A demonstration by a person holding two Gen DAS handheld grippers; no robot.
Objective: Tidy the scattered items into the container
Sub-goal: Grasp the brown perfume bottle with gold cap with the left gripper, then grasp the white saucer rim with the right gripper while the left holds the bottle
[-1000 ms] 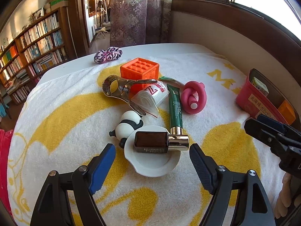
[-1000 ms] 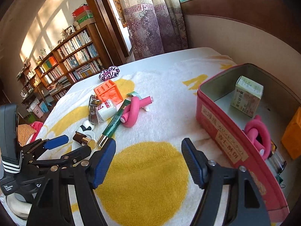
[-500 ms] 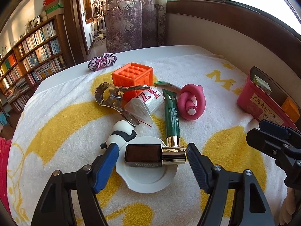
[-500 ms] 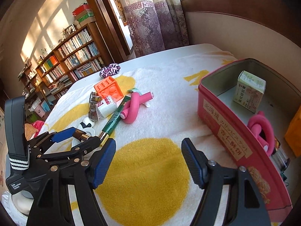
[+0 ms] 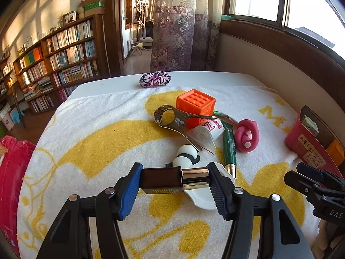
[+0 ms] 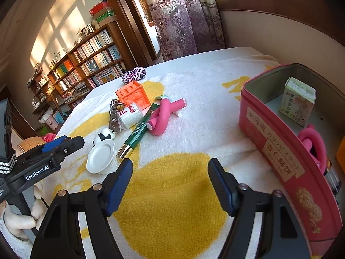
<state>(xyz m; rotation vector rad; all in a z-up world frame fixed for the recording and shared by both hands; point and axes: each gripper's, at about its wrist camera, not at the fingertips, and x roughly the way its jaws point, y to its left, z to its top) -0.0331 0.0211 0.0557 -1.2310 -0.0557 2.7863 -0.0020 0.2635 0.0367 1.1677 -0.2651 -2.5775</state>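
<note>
My left gripper (image 5: 174, 182) is shut on a dark brown bottle with a gold cap (image 5: 172, 180), held lengthwise just above a white dish (image 5: 202, 198). The dish (image 6: 101, 156) stands bare in the right wrist view. My right gripper (image 6: 170, 182) is open and empty over the yellow-and-white towel (image 6: 172, 194). The pink tin (image 6: 278, 149) stands to its right, holding a small carton (image 6: 298, 100) and a pink curler (image 6: 313, 144). The tin (image 5: 310, 149) also shows at the right edge of the left wrist view.
A pile lies mid-towel: an orange cube (image 5: 195, 105), a metal opener (image 5: 172, 120), a white roll (image 5: 208, 130), a green tube (image 5: 229, 149), a pink curler (image 5: 246, 135) and a panda toy (image 5: 185, 156). A leopard-print scrunchie (image 5: 155, 79) lies at the far table edge.
My left gripper has moved forward and closed on the bottle, lifting it off the dish. My right gripper has stayed open and shifted slightly.
</note>
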